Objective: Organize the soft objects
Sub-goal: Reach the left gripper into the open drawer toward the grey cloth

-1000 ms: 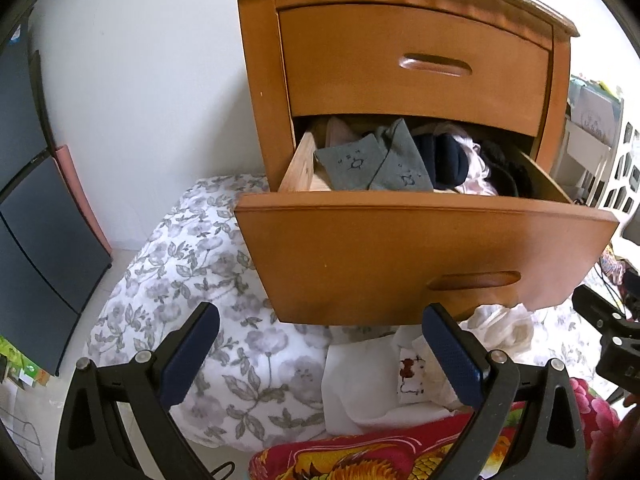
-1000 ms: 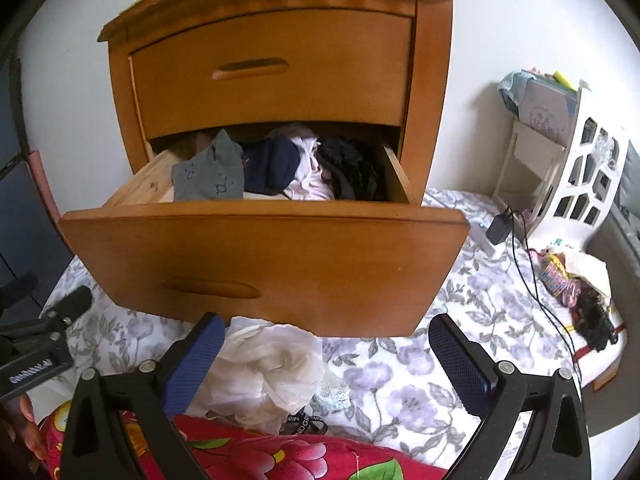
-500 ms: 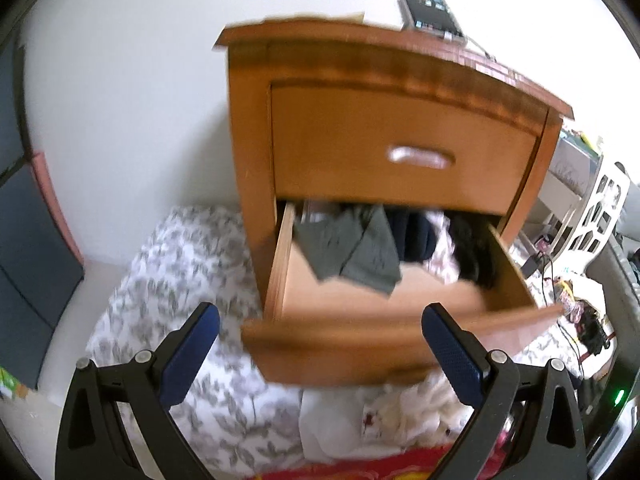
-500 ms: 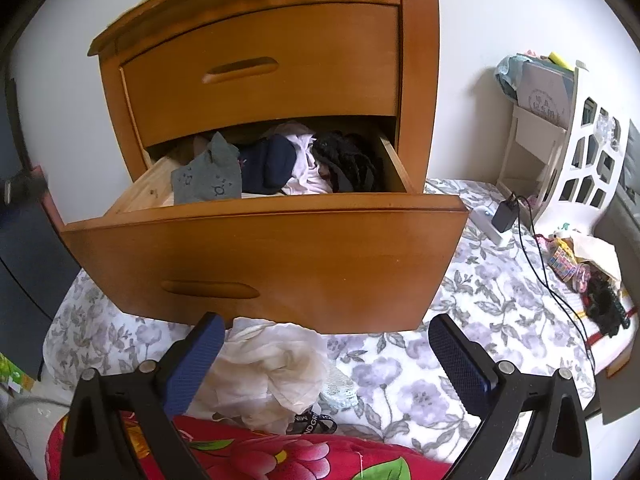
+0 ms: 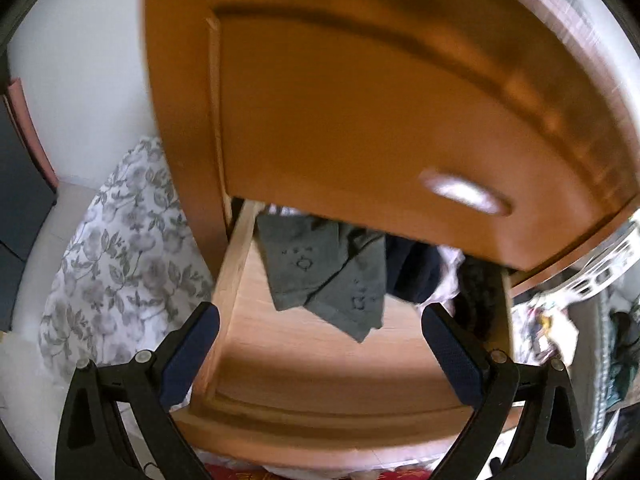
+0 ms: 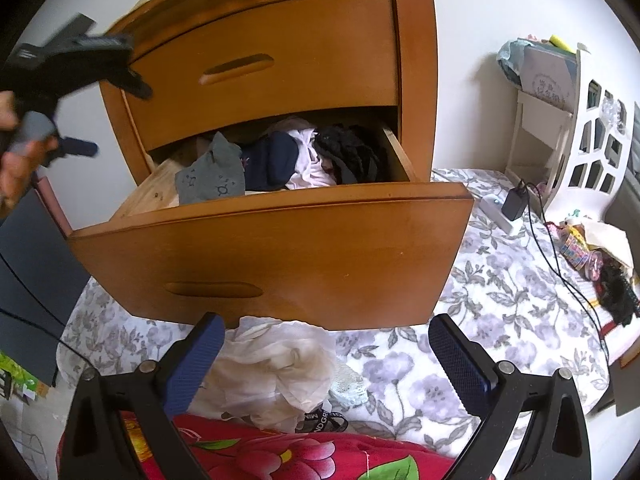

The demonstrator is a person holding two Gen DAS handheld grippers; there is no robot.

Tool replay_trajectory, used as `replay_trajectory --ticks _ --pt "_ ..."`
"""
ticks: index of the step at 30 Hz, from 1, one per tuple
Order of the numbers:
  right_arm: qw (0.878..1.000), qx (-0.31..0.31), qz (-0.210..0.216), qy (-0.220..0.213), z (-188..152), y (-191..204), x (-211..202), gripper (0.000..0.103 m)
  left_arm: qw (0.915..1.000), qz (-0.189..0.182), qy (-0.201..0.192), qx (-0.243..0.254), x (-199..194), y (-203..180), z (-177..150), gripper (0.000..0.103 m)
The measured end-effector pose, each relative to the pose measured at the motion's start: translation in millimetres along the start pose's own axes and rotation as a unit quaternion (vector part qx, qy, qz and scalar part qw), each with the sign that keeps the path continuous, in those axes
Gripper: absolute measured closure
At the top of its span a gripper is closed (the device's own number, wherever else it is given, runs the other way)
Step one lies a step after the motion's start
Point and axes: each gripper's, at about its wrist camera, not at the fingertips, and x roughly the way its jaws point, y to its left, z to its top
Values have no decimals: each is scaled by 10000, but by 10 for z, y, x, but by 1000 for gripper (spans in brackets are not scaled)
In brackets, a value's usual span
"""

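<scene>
The lower drawer (image 6: 280, 256) of a wooden nightstand stands pulled out. At its back lie a grey cloth (image 6: 212, 176), a navy one (image 6: 272, 160), a white-pink one (image 6: 308, 164) and a black one (image 6: 352, 156). My left gripper (image 5: 320, 316) is open and empty above the drawer (image 5: 320, 360), looking down at the grey cloth (image 5: 320, 280); the right wrist view shows the left gripper (image 6: 112, 116) at upper left in a hand. My right gripper (image 6: 326, 322) hangs open and empty in front of the drawer, over a crumpled white cloth (image 6: 272, 364) on the bed.
The upper drawer (image 6: 260, 64) is shut. A red floral blanket (image 6: 260, 452) lies nearest me. The floral bedsheet (image 6: 480, 320) carries a charger with cable (image 6: 516, 204). A white openwork rack (image 6: 580, 128) stands at right, a dark panel (image 6: 24, 264) at left.
My left gripper has risen and moved forward from below the drawer front to above the open drawer. The right gripper has barely shifted. Both stay open.
</scene>
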Motion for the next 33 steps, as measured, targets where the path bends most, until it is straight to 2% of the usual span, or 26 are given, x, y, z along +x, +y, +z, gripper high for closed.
replay_trajectory --ticks 5,8,10,13,19,26,30,33 --pt "9999 97 79 60 -5 -27 28 0 9988 248 417 -80 386 -99 1 2" --pt "9998 97 124 77 -4 -28 37 0 9964 343 658 -406 600 -81 49 2" --pt "9997 137 172 96 -3 -40 49 0 9945 532 725 -529 704 -61 92 2" --pt "9993 236 249 126 -7 -75 66 0 9931 731 729 -562 815 -82 133 2" --pt "9985 336 387 185 -9 -103 106 0 9926 855 675 -536 936 -173 176 2" --pt "9977 400 492 225 -18 -121 119 0 9929 854 425 -709 967 -282 165 3" --pt "9974 424 534 247 -18 -126 131 0 9923 789 350 -892 984 -298 191 11" --pt "9971 436 569 263 -22 -126 137 0 9914 874 179 -962 970 -307 213 12"
